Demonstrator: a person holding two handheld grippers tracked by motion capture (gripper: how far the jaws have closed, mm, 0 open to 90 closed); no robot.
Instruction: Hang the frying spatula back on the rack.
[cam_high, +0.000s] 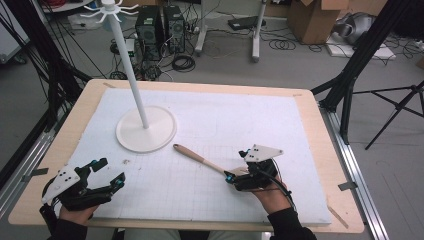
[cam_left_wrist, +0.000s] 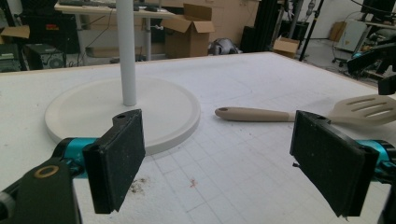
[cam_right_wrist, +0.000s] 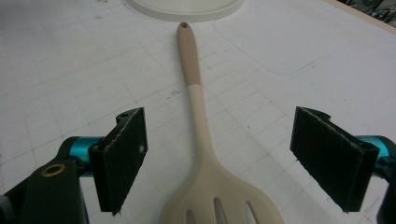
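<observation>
Your right gripper (cam_right_wrist: 219, 158) has its fingers spread on either side of the slotted spatula (cam_right_wrist: 201, 140), which lies flat on the desk (cam_high: 310, 100) near the stand base (cam_high: 146, 129). Your left gripper (cam_high: 102, 172) rests apart, fingers spread and empty.

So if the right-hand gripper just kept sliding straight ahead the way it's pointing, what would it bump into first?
Probably the slotted spatula: it lies on the mat between the open jaws of the right gripper, handle pointing ahead. Beyond the handle's tip, the stand's round white base would likely come next, though depth is hard to judge.

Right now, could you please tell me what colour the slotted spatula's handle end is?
The slotted spatula is cream, its handle end a darker tan; the right gripper view shows it best.
</observation>
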